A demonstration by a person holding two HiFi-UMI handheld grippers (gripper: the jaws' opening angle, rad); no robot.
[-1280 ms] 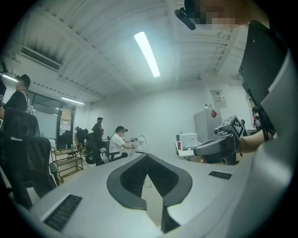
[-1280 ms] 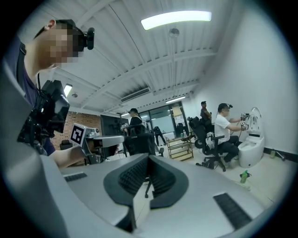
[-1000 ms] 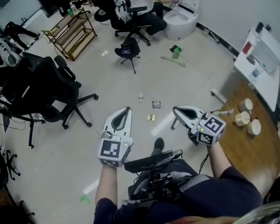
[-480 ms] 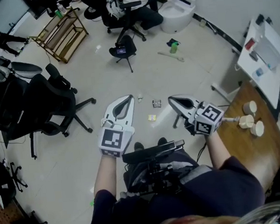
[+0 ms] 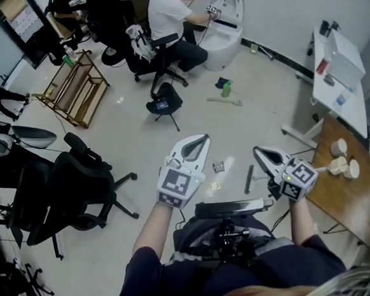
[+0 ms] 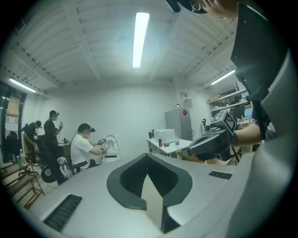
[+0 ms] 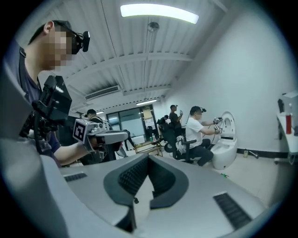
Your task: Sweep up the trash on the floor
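Two grippers are held out above the floor (image 5: 139, 135), each with its jaws closed together on nothing: the left gripper (image 5: 201, 139) and the right gripper (image 5: 260, 151). Neither holds a broom or dustpan, so the sweep is judged not yet begun.

Hazards, largest first:
- The black office chair (image 5: 79, 184) stands on castors toward the floor's left side. A sideways step could bump it and roll it over scraps.
- The wooden table (image 5: 352, 201) at the floor's right edge could catch the right arm on a wide swing.
- A dark bar (image 5: 249, 179), which cannot be identified, lies on the floor and might be trodden on.
- The trash nearest the person is a grey scrap (image 5: 218, 167) and a yellowish scrap (image 5: 212, 187), lying between the two grippers in the head view. A careless step may kick or crush them.
- A green bottle (image 5: 226, 88) and a pale stick (image 5: 224, 101) lie nearer the far wall.

Containers: the wooden rack (image 5: 72, 89) near the floor's far left carries small items too small to name. Three round things (image 5: 339, 146) sit near the wooden table's far edge. Whether they are cups, and what they hold, cannot be told. No bin shows.
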